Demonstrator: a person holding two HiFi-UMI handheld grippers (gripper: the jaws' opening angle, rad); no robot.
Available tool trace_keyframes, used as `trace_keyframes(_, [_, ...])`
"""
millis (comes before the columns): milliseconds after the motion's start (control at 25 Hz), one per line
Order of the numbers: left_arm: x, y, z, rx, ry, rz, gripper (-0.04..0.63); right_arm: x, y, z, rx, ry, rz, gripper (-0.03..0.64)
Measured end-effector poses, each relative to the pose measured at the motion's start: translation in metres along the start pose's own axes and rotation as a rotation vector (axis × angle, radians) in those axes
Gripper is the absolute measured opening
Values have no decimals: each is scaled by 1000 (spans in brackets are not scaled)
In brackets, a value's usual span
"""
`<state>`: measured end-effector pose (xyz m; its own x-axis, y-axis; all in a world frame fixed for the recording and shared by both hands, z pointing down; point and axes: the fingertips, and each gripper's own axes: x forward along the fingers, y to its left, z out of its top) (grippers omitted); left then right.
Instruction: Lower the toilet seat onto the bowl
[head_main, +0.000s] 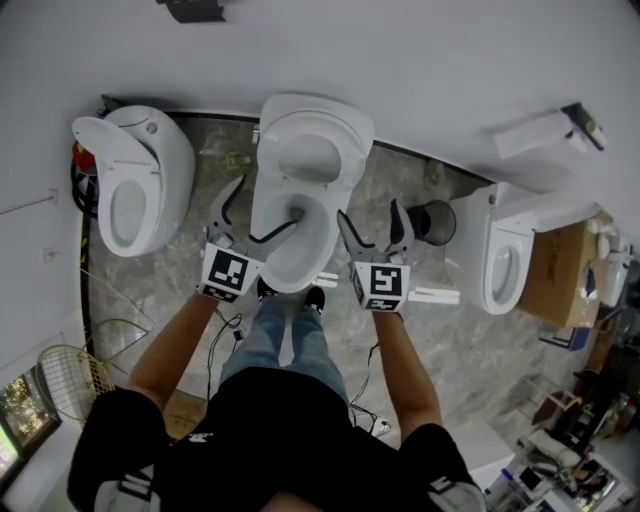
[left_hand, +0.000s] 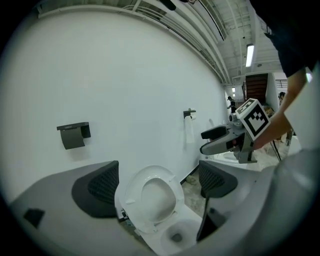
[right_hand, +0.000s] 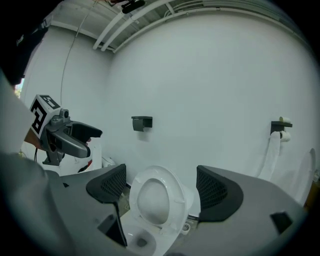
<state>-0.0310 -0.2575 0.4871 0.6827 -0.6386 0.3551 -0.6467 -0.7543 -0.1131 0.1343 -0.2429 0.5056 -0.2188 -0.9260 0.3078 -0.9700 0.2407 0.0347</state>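
**Seat up, both tongs open at the bowl**

The person (head_main: 270, 400) stands with both feet at the near end of the middle toilet's bowl (head_main: 300, 250). The left tongs (head_main: 250, 215) hang at the bowl's left rim, jaws wide apart and holding nothing. In the left gripper view the seat shows between the pads (left_hand: 102, 187), well beyond them. The right tongs (head_main: 372, 225) hang just right of the bowl, likewise spread and empty.

The seat (head_main: 345, 150) stands raised at the far end of the bowl, leaning back toward the white wall (head_main: 420, 60), its ring facing the person. The bowl below it lies uncovered.

A second toilet (head_main: 135, 185) stands to the left and a third (head_main: 505, 260) to the right, with a cardboard box (head_main: 560, 270) beside it. On the wall hang a dark holder (right_hand: 142, 122) on the left and a paper roll (right_hand: 274, 147) on the right.
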Motion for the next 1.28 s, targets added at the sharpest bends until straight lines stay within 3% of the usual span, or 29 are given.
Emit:
trace_keyframes(240, [35, 17, -18, -20, 18, -2, 499, 41, -8, -14, -50, 24, 24, 445])
trace_keyframes(1280, [193, 84, -110, 106, 180, -36, 430, 184, -33, -91, -175, 199, 88, 443])
